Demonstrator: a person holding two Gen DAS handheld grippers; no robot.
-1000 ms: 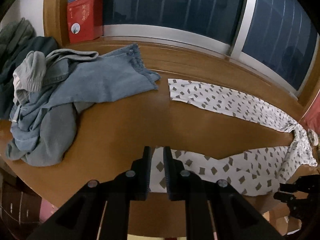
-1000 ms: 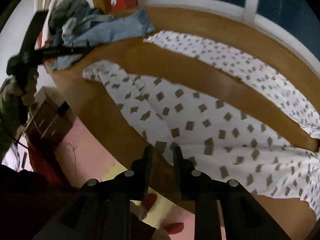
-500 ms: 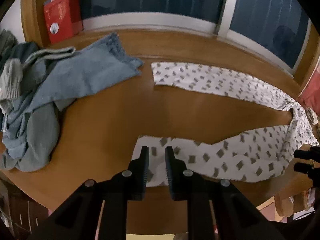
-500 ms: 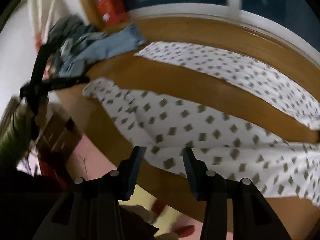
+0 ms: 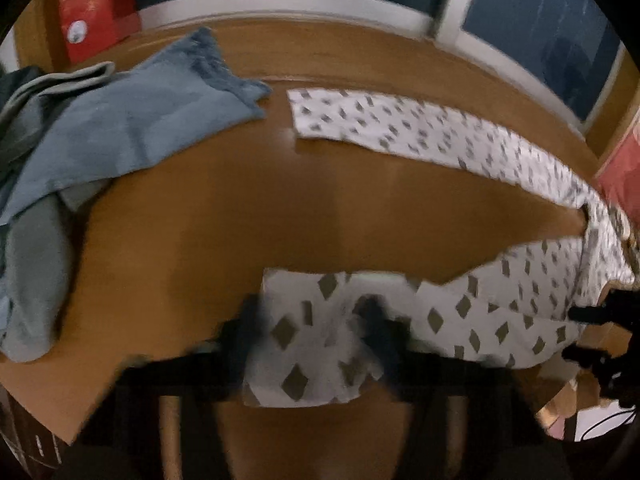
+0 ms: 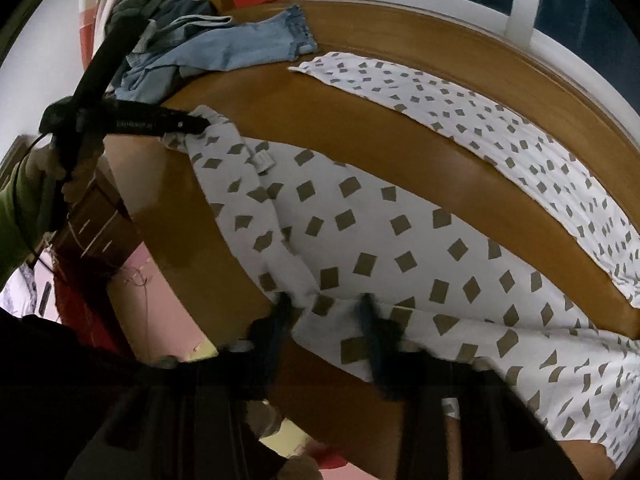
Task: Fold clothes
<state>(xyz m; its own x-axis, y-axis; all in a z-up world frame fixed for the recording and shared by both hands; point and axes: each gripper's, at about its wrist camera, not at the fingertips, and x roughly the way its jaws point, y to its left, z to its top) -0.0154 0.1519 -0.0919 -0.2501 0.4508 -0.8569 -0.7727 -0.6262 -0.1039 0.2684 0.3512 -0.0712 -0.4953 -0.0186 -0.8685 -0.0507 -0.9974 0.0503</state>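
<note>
White trousers with grey-brown diamonds (image 5: 440, 136) lie in a V on the wooden table (image 5: 280, 208). In the blurred left wrist view, my left gripper (image 5: 312, 320) straddles the hem end of the near leg, and its jaws are opening with cloth between them. From the right wrist view, that left gripper (image 6: 196, 124) shows its tip at the hem (image 6: 216, 140). My right gripper (image 6: 326, 312) stands over the near edge of the trousers (image 6: 360, 240) toward the waist. Its jaws are closing with a fold of cloth between them, and the pads look apart. The right gripper (image 5: 584, 334) also shows at the table's right end.
A heap of blue denim clothes (image 5: 100, 128) covers the table's left end. A red box (image 5: 92, 8) stands on the sill under the dark window (image 5: 540, 20). Below the near table edge (image 6: 192, 280) are a pink floor (image 6: 160, 320) and brown drawers (image 6: 96, 220). A green sleeve (image 6: 16, 208) holds the left gripper.
The left gripper dropped toward the near leg's hem and its jaws spread wide around it. The right gripper came down onto the cloth edge, which now lies between its jaws.
</note>
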